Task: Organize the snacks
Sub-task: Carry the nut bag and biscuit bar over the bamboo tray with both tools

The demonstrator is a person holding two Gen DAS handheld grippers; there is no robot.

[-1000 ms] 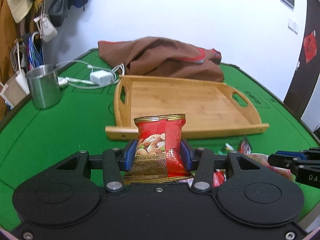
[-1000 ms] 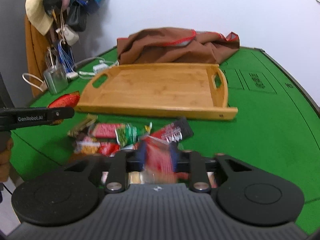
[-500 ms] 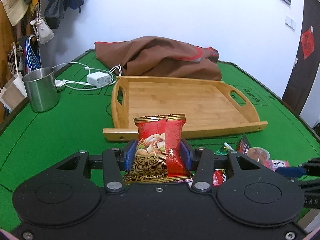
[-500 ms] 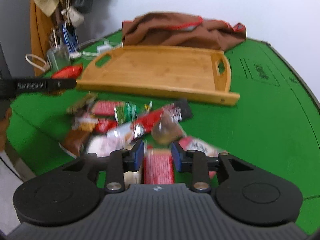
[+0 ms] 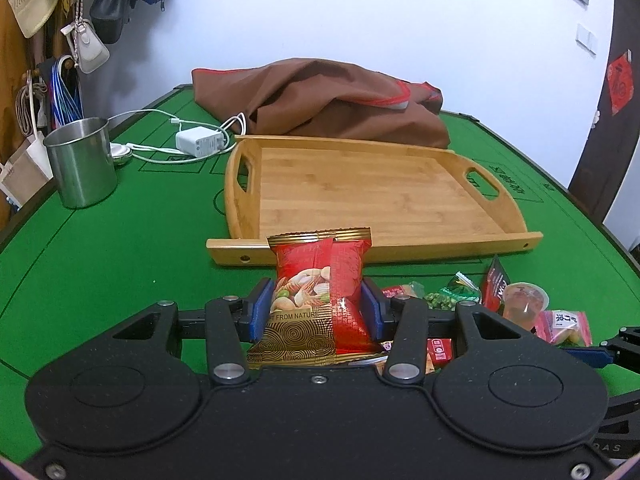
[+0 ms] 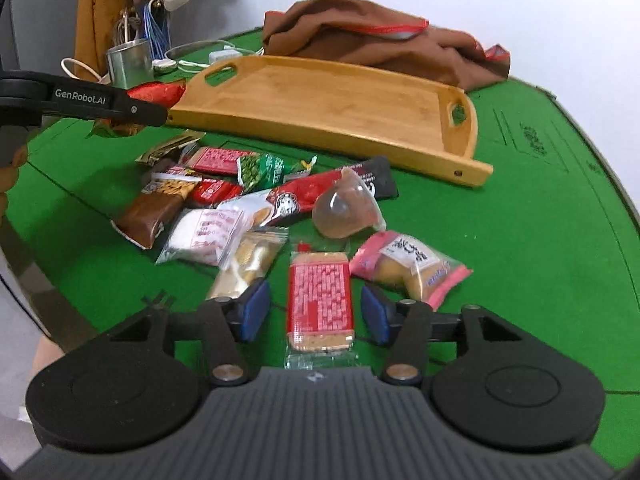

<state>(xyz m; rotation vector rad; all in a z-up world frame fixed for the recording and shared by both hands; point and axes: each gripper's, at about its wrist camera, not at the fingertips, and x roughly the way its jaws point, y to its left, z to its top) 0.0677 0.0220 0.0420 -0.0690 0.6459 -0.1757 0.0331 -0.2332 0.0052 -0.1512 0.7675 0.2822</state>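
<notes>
The red foil nut packet (image 5: pixel 320 296) is clamped upright in the left gripper (image 5: pixel 316 312), ready for the bare bamboo tray (image 5: pixel 360 248) ahead. The right gripper (image 6: pixel 316 312), jaws opening, straddles a red-labelled clear biscuit pack (image 6: pixel 321 300) lying on the green table (image 6: pixel 520 260), seemingly to pick it.

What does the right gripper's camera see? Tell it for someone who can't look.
The right gripper, its jaws opening, straddles a red cracker packet lying on the green table. More snacks lie scattered ahead, before a bare wooden tray.
</notes>
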